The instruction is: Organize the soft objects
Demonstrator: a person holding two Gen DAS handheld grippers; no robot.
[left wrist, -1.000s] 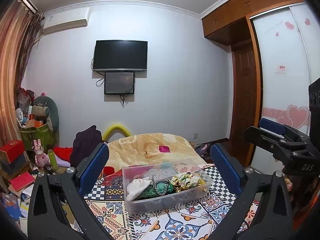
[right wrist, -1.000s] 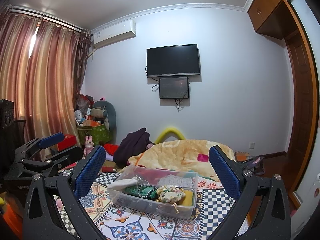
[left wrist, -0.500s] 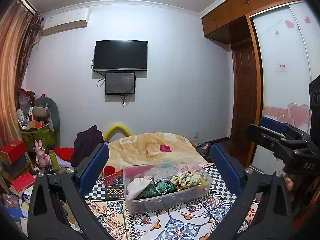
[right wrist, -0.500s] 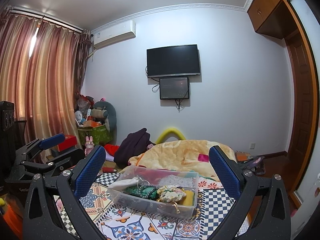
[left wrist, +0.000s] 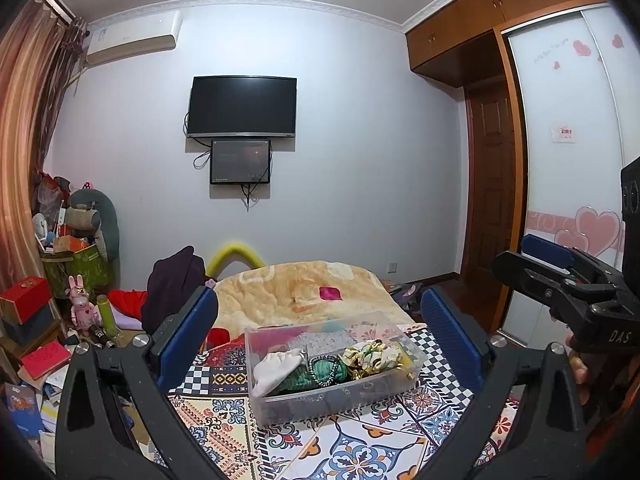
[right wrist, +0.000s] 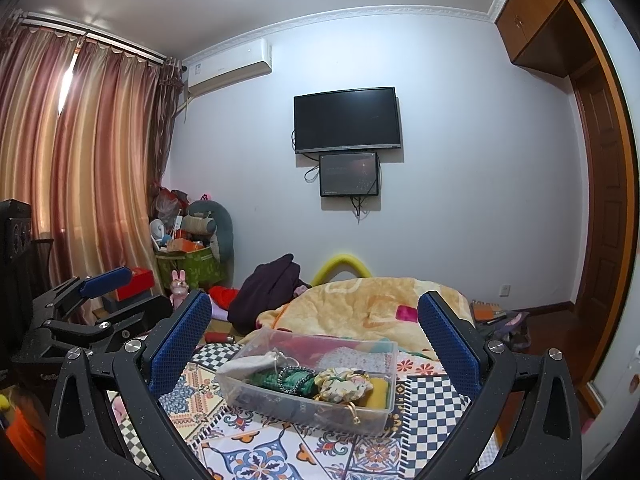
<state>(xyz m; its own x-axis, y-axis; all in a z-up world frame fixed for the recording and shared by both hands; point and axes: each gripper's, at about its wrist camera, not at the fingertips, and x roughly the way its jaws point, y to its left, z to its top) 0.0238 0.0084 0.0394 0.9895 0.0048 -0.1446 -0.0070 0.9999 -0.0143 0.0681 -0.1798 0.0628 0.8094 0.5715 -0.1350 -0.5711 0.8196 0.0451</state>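
A clear plastic box (left wrist: 332, 364) sits on the patterned bed cover (left wrist: 360, 448). It holds soft items: a white cloth (left wrist: 276, 366), a green scrunchie (left wrist: 324, 372) and a floral scrunchie (left wrist: 372, 354). The box also shows in the right wrist view (right wrist: 312, 376). My left gripper (left wrist: 320, 340) is open and empty, held above and short of the box. My right gripper (right wrist: 316, 336) is open and empty, likewise short of the box. The right gripper shows at the right edge of the left wrist view (left wrist: 560, 284); the left gripper shows at the left edge of the right wrist view (right wrist: 88, 312).
A yellow blanket (left wrist: 304, 292) lies bunched behind the box, with a dark garment (left wrist: 172, 284) to its left. Boxes, toys and a green bin (left wrist: 76, 268) crowd the left corner. A wardrobe (left wrist: 576, 160) and a door stand on the right.
Both grippers have risen slightly and stayed open; the box sits a little lower in both views. Nothing was taken hold of.
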